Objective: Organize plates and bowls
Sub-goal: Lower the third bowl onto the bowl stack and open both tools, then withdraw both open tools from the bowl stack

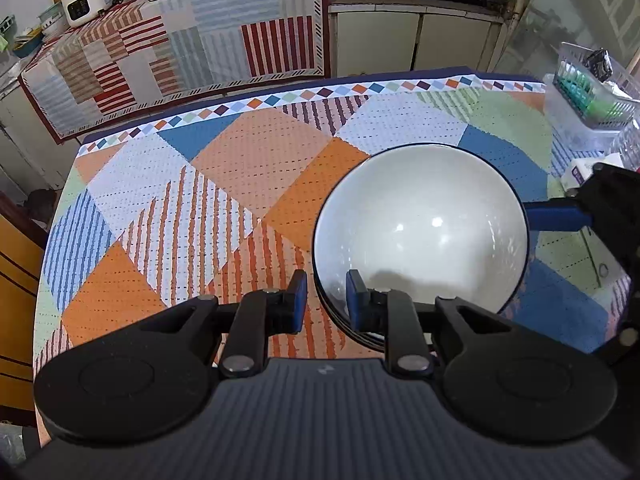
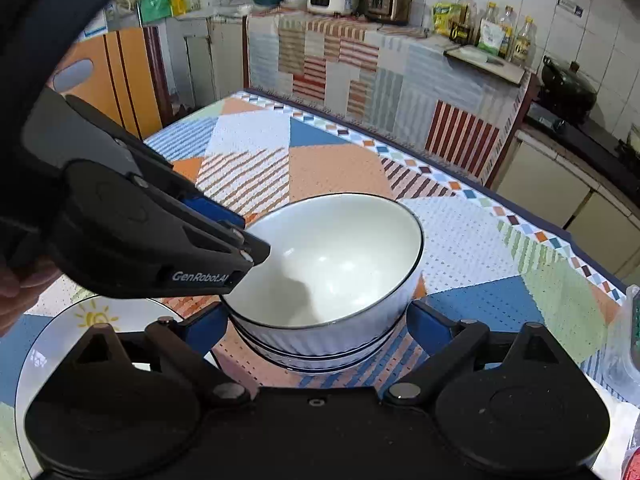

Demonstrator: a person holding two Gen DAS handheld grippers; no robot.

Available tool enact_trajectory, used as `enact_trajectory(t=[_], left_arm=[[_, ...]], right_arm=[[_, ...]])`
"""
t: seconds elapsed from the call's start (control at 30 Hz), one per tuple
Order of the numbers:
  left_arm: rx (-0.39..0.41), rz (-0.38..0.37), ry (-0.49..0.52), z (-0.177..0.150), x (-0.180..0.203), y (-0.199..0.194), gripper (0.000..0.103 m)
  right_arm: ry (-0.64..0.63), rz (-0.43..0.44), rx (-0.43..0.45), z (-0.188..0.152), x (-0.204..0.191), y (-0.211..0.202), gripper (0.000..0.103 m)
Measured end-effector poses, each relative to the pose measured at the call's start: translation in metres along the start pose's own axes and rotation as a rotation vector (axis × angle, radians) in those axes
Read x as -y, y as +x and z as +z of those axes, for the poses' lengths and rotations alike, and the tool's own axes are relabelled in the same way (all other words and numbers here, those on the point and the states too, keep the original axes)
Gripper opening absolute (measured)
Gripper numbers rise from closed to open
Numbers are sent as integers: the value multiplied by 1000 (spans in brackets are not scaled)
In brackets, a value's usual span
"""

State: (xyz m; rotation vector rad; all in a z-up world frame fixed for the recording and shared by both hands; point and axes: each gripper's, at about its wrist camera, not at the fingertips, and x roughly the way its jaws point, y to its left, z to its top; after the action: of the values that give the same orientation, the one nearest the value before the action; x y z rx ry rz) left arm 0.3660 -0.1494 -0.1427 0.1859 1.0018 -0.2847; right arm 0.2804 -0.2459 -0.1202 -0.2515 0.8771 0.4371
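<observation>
The white bowl [image 2: 340,256] sits mouth-up and level, nested on a second bowl [image 2: 320,358] whose rim shows just beneath it; being round, it has no long axis. It holds nothing. Both rest on the patchwork-covered tabletop [image 1: 248,160].

The left gripper [image 1: 327,300] is nearly closed, pinching the top bowl's near rim: one blue pad is inside the bowl, the other outside against the wall. In the right wrist view this gripper comes in from the left, and the white lettering "GenRobot.AI" can be read on its side.

The right gripper [image 2: 316,328] stands wide, its blue fingers [image 2: 426,330] flanking the stacked bowls low on either side. Whether the pads press the walls cannot be told.

To the left of the right gripper and close under it lies a plate [image 2: 60,332] printed with a yellow sun, partly hidden. To the far right of the left gripper stands a clear plastic bin [image 1: 588,92] with green items inside.
</observation>
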Motion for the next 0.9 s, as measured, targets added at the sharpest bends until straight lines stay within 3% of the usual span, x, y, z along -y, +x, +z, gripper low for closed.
enact_trajectory(t=[0.17, 0.33, 0.47, 0.63, 0.9], left_arm=[[36, -42, -43, -5, -7, -15, 21], [82, -99, -74, -11, -21, -39, 25], [127, -154, -116, -18, -35, -60, 42], [146, -222, -159, -31, -50, -74, 50], [129, -273, -215, -53, -70, -72, 59]], right_arm=[[53, 15, 50, -13, 4, -16, 98], [71, 15, 164, -28, 0, -46, 98], [52, -40, 228, -35, -6, -61, 98], [-7, -81, 296, -47, -12, -71, 98], [57, -60, 215, -53, -4, -56, 98]])
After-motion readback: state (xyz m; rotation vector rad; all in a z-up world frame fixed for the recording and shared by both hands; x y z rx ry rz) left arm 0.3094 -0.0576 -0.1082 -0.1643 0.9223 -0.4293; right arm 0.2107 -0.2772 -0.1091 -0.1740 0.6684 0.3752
